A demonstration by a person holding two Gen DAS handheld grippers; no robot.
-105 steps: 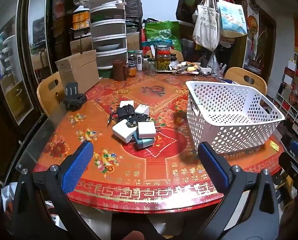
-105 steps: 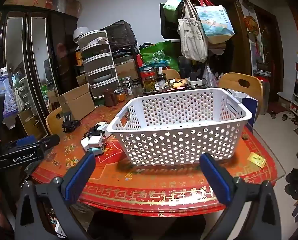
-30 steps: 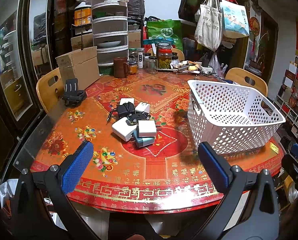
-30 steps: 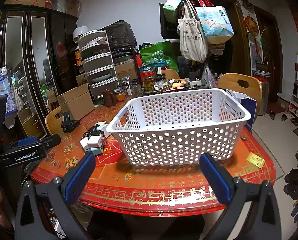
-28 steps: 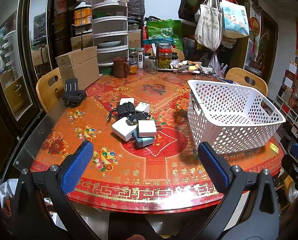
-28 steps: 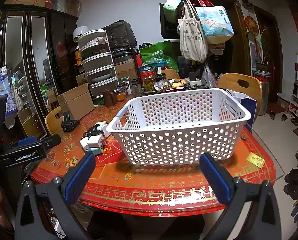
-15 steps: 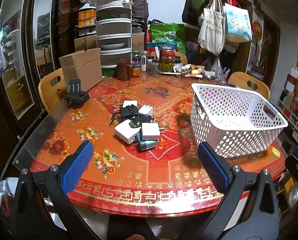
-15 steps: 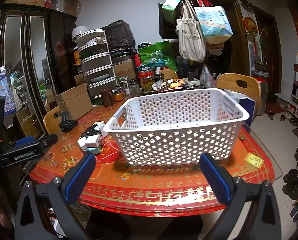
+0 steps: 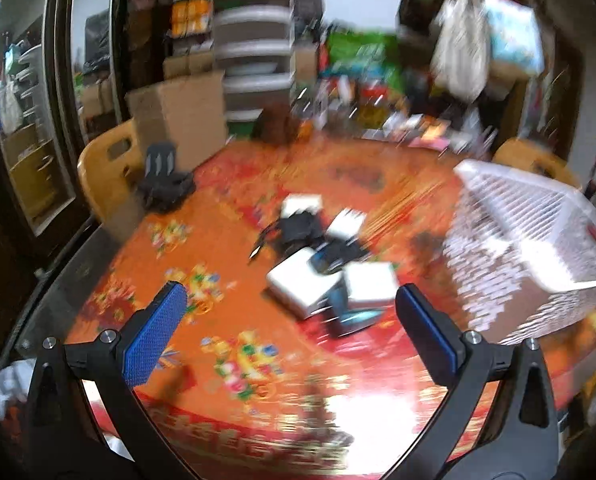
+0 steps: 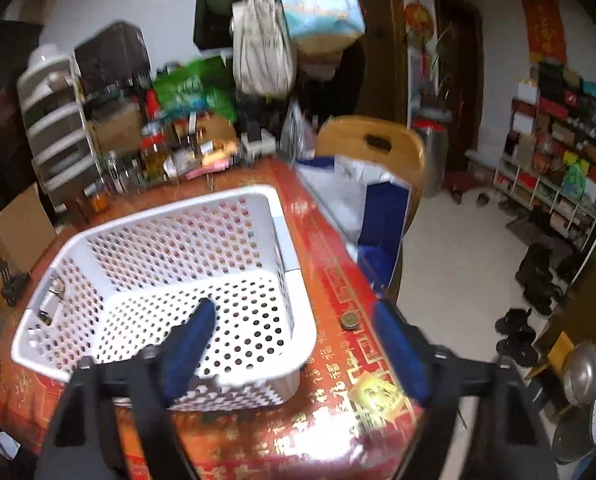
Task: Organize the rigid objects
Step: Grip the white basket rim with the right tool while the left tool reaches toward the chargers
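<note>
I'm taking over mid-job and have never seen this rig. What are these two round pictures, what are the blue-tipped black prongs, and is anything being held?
No robot arm here: a person holds a two-finger tool in each hand, each with a fisheye camera looking along its jaws. The left gripper sees a blurred red patterned table with a pile of small white and black gadgets. The right gripper looks down on a white perforated basket, which looks empty, at the table's edge, and a coin beside it. Both jaws are open and hold nothing.
</note>
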